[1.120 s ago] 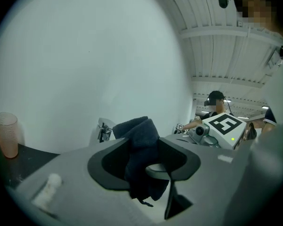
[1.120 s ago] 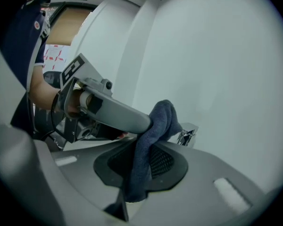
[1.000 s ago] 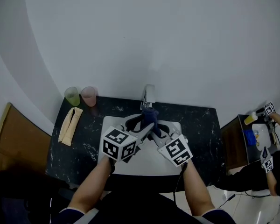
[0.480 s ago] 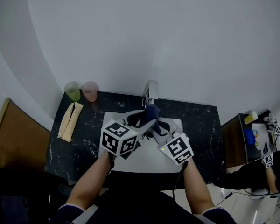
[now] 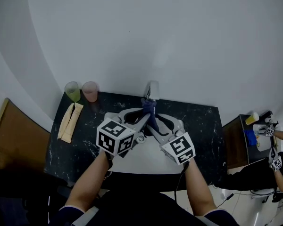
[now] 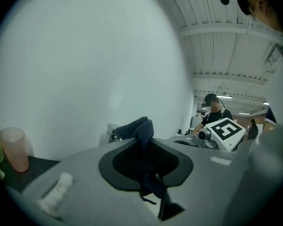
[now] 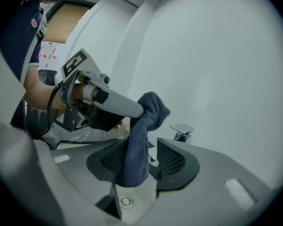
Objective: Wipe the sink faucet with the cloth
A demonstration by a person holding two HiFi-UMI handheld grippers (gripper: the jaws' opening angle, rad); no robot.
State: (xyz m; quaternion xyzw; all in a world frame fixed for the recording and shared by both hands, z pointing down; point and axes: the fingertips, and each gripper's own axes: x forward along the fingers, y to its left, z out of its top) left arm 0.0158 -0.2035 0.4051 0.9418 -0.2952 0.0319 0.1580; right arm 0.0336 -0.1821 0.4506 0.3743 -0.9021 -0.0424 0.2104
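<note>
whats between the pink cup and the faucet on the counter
Only bare black marbled counter. Nothing stands between the pink cup and the faucet, as the head view shows.

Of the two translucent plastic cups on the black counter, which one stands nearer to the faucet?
The pale pink translucent cup. It stands just right of the light green translucent cup, on the side facing the silver faucet.

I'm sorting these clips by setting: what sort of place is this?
Probably a mock sink station in a workshop hall, not a home: the black counter with its sink and faucet stands alone before a bare white backdrop, and at the right another person works at a second bench.
</note>
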